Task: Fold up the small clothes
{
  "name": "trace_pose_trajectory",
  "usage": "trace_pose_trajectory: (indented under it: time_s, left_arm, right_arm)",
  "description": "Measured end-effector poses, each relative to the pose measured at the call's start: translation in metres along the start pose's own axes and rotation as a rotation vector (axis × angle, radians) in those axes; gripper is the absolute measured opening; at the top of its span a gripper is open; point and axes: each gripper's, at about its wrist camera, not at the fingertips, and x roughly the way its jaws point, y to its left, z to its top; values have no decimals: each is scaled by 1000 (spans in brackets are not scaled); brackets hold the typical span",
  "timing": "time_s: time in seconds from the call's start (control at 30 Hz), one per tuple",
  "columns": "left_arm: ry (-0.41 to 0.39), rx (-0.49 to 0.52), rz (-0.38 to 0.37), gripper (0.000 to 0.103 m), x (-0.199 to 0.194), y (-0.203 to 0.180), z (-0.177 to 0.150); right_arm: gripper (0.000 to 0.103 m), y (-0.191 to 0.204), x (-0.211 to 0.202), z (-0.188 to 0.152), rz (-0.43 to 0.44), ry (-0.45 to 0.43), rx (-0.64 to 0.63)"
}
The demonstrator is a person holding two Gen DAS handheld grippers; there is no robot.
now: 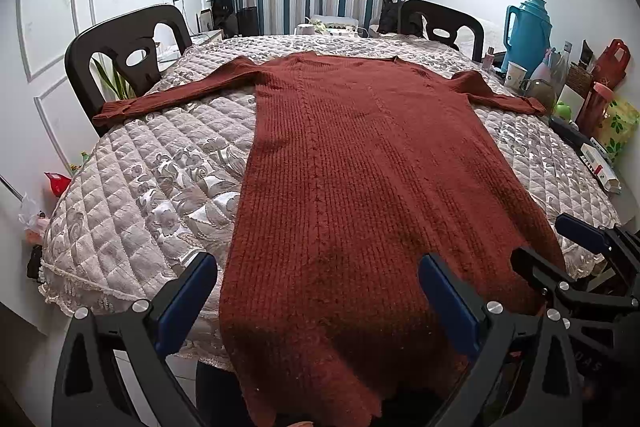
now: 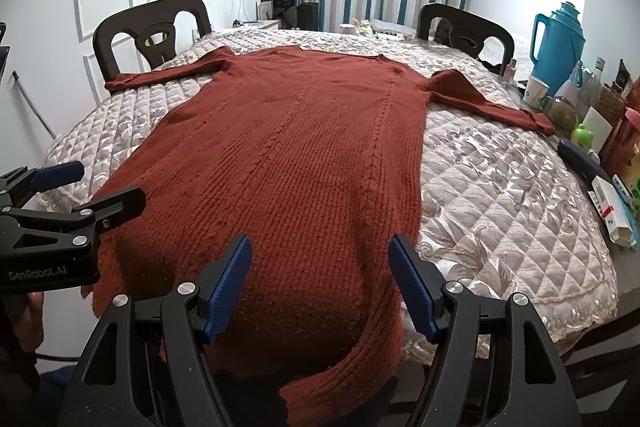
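A rust-red knitted sweater [image 1: 360,163] lies flat on the quilted table cover, sleeves spread to both sides, hem hanging over the near edge; it also shows in the right wrist view [image 2: 296,155]. My left gripper [image 1: 318,267] is open and empty, hovering over the hem's left part. My right gripper [image 2: 320,247] is open and empty over the hem's right part. The right gripper shows in the left wrist view [image 1: 552,239] at the sweater's right edge. The left gripper shows in the right wrist view [image 2: 100,183] at the sweater's left edge.
The quilted cover [image 1: 152,187] spans the table. Two dark chairs [image 1: 128,55] [image 2: 464,31] stand at the far side. A blue thermos [image 2: 558,43], cups, bottles and boxes [image 2: 612,211] crowd the right edge.
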Motion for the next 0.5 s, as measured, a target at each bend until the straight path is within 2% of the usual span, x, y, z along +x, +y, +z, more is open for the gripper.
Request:
trace_pose_trajectory:
  time_s: [0.5]
  left_arm:
    - [2, -3, 8, 102, -1, 0, 0]
  right_arm:
    - [71, 0, 0, 0, 7, -3, -2]
